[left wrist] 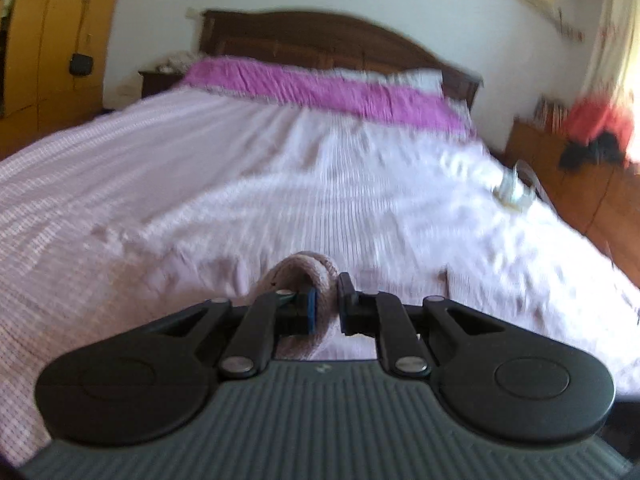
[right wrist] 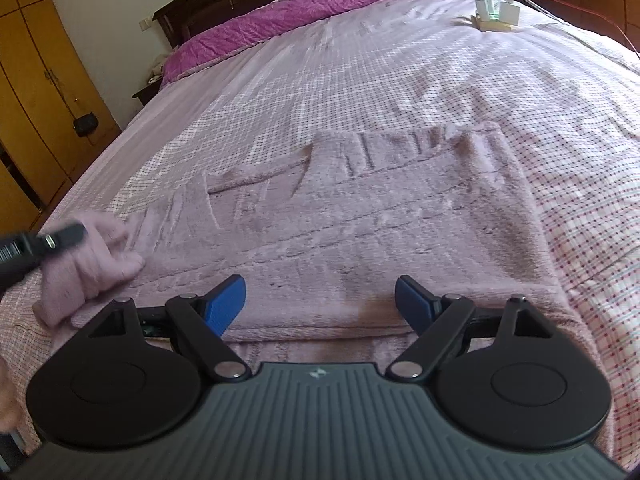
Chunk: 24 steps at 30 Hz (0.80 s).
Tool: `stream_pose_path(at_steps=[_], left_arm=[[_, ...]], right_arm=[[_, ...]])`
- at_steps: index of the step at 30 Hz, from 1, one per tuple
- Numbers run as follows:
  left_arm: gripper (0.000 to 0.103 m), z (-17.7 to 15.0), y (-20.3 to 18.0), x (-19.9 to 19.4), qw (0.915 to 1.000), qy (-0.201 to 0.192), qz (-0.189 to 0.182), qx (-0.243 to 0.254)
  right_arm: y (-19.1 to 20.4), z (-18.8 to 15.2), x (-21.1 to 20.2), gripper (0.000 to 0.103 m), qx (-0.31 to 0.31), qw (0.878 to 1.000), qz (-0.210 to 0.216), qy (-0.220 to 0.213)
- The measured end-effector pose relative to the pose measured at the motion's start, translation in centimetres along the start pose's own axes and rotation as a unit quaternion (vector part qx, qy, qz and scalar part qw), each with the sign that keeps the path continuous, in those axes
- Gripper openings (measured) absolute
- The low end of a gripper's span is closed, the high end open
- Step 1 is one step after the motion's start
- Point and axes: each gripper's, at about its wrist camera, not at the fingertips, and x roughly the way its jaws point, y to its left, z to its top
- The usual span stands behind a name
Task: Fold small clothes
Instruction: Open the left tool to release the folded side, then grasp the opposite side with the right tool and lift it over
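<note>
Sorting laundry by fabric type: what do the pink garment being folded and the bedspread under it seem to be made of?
The pink garment looks like plush fleece or a similar soft pile fabric: its matte, fuzzy surface keeps brush marks and streaks. The left gripper pinches a thick, soft fold of it. The bedspread looks like a thin woven, possibly cotton cloth: flat, with a fine checked grid and shallow wrinkles. The exact fibre of either cannot be told.

A fluffy, matt mauve garment (right wrist: 360, 232) is seen on a woven, checked cloth bedspread (right wrist: 520, 92). Matt black plastic, blue ribbed pads (right wrist: 224, 304) and shiny metal rivets (right wrist: 230, 369) are shown on the right tool (right wrist: 320, 304). The headboard (left wrist: 320, 40) is dark polished wood.
</note>
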Motion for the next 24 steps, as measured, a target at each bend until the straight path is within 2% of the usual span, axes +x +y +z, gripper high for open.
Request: stream_pose_path(at_steps=[5,7,9,14,24], left_arm=[[0.016,-2.1,-0.2,1.4,0.9977,0.063,-0.025,0.002],[0.023,-2.8,-0.2,1.6,0.9961,0.081,-0.034,0.006],[0.035,-3.4,-0.3,1.9,0.9946,0.095,-0.040,0.009],[0.044,-4.4,-0.1,1.0,0.9941,0.098,-0.040,0.025],[0.044,-4.7,1.8,-1.7,0.9948,0.099,-0.017,0.012]], right_arm=[[-0.7,0.0,0.0,0.087,0.009,1.000,0.004,0.001],[-0.7,0.0,0.0,0.087,0.008,1.000,0.004,0.000],[-0.6,0.0,0.0,0.087,0.008,1.000,0.006,0.001],[0.0,0.2,0.1,0.087,0.012,1.000,0.015,0.005],[1.6,0.5,0.5,0.087,0.020,0.998,0.059,0.019]])
